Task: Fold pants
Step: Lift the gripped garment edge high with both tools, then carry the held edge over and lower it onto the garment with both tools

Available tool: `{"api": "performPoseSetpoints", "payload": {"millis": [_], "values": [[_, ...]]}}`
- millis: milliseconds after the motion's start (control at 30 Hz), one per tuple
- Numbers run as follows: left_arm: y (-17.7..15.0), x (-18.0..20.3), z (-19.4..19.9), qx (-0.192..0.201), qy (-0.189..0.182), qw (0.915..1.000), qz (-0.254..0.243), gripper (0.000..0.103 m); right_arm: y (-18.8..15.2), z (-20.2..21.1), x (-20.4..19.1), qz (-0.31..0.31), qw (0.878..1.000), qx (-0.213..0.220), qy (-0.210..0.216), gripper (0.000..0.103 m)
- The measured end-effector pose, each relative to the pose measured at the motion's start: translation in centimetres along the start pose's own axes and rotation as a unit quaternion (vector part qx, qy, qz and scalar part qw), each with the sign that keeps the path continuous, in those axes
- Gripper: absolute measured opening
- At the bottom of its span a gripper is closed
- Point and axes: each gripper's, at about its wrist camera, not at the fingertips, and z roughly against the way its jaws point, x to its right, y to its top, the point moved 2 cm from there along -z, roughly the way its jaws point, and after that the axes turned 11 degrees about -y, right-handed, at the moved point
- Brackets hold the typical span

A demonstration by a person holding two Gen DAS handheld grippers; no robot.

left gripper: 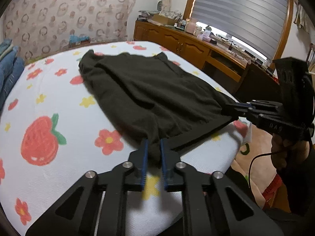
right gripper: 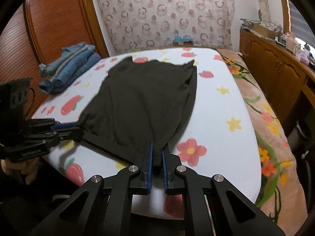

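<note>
Dark olive pants [left gripper: 149, 92] lie spread on a white bed sheet printed with strawberries and flowers [left gripper: 43, 137]. My left gripper [left gripper: 154, 147] is shut on the near left corner of the pants. My right gripper [right gripper: 157, 149] is shut on the near right corner of the pants [right gripper: 145, 98]. Both near corners are lifted a little off the sheet [right gripper: 226, 108]; the far end rests flat. In the left wrist view the right gripper [left gripper: 226, 109] shows at the right edge. In the right wrist view the left gripper [right gripper: 76, 128] shows at the left.
A stack of folded blue jeans [right gripper: 69, 68] sits at the bed's far left, by a wooden headboard [right gripper: 49, 29]. A long wooden cabinet [left gripper: 177, 41] with clutter stands along the right. A floral blanket [right gripper: 265, 127] lies on the bed's right side.
</note>
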Motion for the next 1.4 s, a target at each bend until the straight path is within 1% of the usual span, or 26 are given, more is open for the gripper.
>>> {"api": "performPoseSetpoints", "payload": {"millis": [133, 233, 300, 433, 567, 700, 767, 867, 933, 1000, 1100, 1133, 1200, 1233, 1300, 1400], "values": [[1.7, 0.7, 2.1, 0.036, -0.007, 0.9993, -0.011, 0.008, 1.3, 1.3, -0.1, -0.001, 1.000, 0.026, 0.007, 0.008], [4.0, 1.4, 5.4, 0.077, -0.002, 0.9967, -0.025, 0.008, 2.8, 2.9, -0.5, 0.005, 0.999, 0.053, 0.011, 0.008], [5.4, 1.6, 7.1, 0.097, 0.001, 0.9948, -0.032, 0.008, 4.2, 4.4, -0.8, 0.011, 0.997, 0.076, 0.014, 0.008], [8.1, 2.2, 11.3, 0.141, 0.013, 0.9886, -0.050, 0.008, 7.0, 7.8, -1.7, 0.026, 0.992, 0.122, 0.027, 0.008], [10.4, 2.5, 15.6, 0.183, 0.027, 0.9804, -0.067, 0.007, 9.7, 11.3, -3.2, 0.046, 0.984, 0.168, 0.036, 0.008], [11.5, 2.1, 18.4, 0.207, 0.028, 0.9751, -0.075, 0.007, 11.8, 13.7, -4.9, 0.061, 0.978, 0.196, 0.044, 0.008], [11.5, 1.4, 19.0, 0.215, 0.037, 0.9730, -0.075, 0.007, 12.6, 14.5, -5.9, 0.063, 0.975, 0.205, 0.058, 0.008], [11.7, -0.4, 18.5, 0.214, 0.051, 0.9732, -0.068, 0.007, 13.6, 13.7, -7.6, 0.080, 0.973, 0.207, 0.064, 0.008], [12.4, -2.1, 17.8, 0.208, 0.060, 0.9743, -0.064, 0.007, 14.3, 11.9, -8.0, 0.089, 0.974, 0.197, 0.066, 0.007], [14.1, -4.4, 16.8, 0.206, 0.077, 0.9736, -0.059, 0.007, 16.1, 9.4, -8.3, 0.097, 0.975, 0.191, 0.060, 0.007], [17.2, -6.6, 16.9, 0.223, 0.094, 0.9688, -0.053, 0.007, 19.4, 7.2, -8.2, 0.100, 0.976, 0.191, 0.039, 0.007], [18.6, -7.4, 17.2, 0.234, 0.104, 0.9651, -0.052, 0.007, 20.6, 6.9, -8.2, 0.099, 0.975, 0.195, 0.031, 0.007], [19.8, -7.9, 18.0, 0.246, 0.108, 0.9616, -0.056, 0.007, 22.9, 6.7, -8.0, 0.084, 0.974, 0.211, 0.019, 0.007], [19.9, -7.9, 18.1, 0.243, 0.109, 0.9618, -0.062, 0.007, 23.5, 6.6, -8.2, 0.080, 0.973, 0.217, 0.016, 0.007], [19.2, -7.8, 17.7, 0.234, 0.112, 0.9633, -0.068, 0.007, 24.1, 6.0, -8.5, 0.075, 0.975, 0.210, 0.021, 0.007], [16.4, -8.3, 16.2, 0.210, 0.111, 0.9693, -0.065, 0.007, 22.1, 3.8, -9.0, 0.075, 0.980, 0.180, 0.029, 0.007]]}}
